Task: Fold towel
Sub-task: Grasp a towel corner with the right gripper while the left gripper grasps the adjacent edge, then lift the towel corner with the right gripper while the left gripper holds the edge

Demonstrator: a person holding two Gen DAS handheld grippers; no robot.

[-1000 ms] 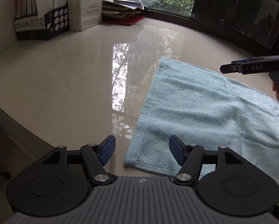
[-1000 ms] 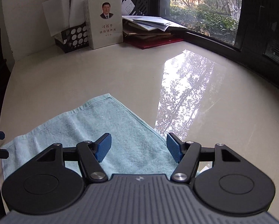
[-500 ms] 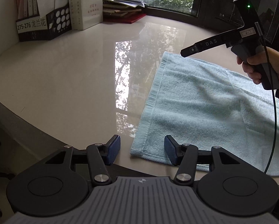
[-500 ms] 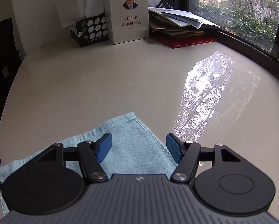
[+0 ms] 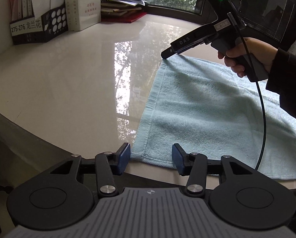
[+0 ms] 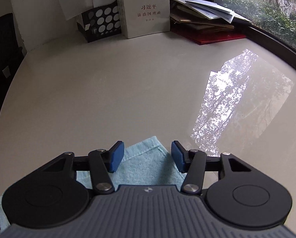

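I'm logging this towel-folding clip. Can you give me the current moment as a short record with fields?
towel: light blue towel, lying flat and unfolded on the table
left gripper: left gripper, open, at the towel's near corner
right gripper: right gripper, open, over the far corner
background: file holder, white book, paper stack

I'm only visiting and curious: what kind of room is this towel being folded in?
Probably an office or study: a glossy table by a window, with a file holder, an upright book and stacked papers.
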